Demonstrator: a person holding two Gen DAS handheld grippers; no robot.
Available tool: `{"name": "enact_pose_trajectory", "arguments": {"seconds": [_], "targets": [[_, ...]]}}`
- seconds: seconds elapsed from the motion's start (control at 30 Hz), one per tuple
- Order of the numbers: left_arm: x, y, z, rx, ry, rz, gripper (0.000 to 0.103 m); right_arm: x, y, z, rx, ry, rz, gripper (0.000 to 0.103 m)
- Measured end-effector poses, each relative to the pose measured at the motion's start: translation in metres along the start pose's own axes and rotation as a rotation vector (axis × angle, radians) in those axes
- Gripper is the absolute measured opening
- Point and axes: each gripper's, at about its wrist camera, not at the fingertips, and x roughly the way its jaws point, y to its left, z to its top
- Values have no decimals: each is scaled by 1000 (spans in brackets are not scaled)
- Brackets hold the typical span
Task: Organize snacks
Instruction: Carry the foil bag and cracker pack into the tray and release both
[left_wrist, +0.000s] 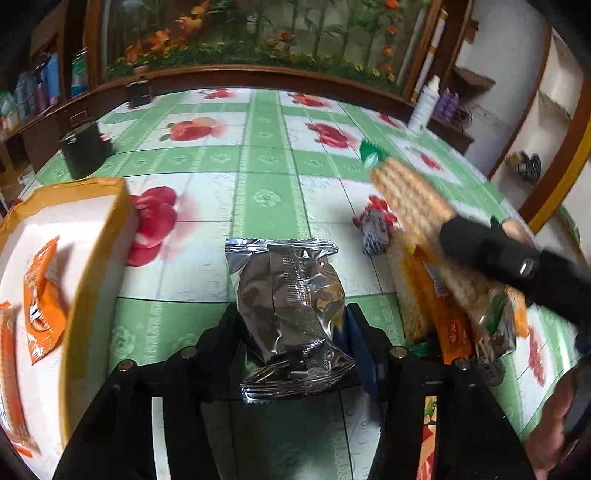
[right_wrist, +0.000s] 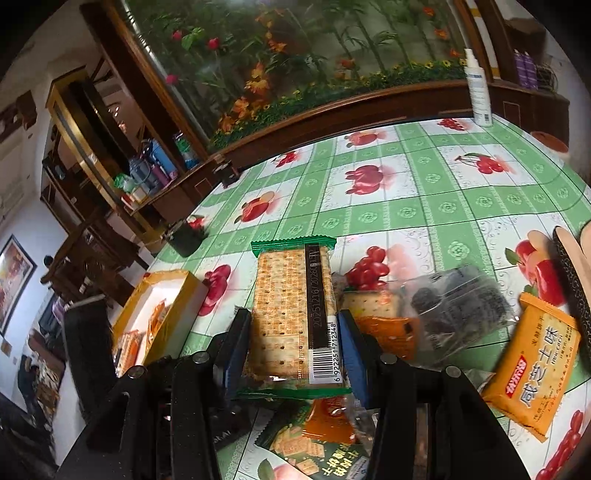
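My left gripper (left_wrist: 291, 314) is shut on a crinkled silver foil packet (left_wrist: 288, 295), held just above the green-and-white tablecloth. A white box with a yellow rim (left_wrist: 94, 258) stands to its left, with orange packets (left_wrist: 42, 299) lying inside. My right gripper (right_wrist: 293, 317) is shut on a long cracker pack with green ends (right_wrist: 291, 306). In the left wrist view that cracker pack (left_wrist: 413, 199) hangs at the right, one black finger (left_wrist: 480, 247) clamped on it. The box (right_wrist: 186, 291) lies left of the right gripper.
Loose snacks lie under and right of the right gripper: an orange biscuit packet (right_wrist: 532, 369), a clear pack of dark cookies (right_wrist: 454, 302), a green cracker pack (right_wrist: 306, 450). Black pots (left_wrist: 85, 151) and a white spray bottle (right_wrist: 478, 88) stand near the table's far edge. A hand (left_wrist: 554, 424) shows at lower right.
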Motion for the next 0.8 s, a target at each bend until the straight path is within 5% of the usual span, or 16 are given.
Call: {"name": "enact_pose_trajectory", "arguments": {"seconds": [0.8], "targets": [[-25,12,5,-31,-113,65,55,5,2,-6,3,-16,-18,51]]}}
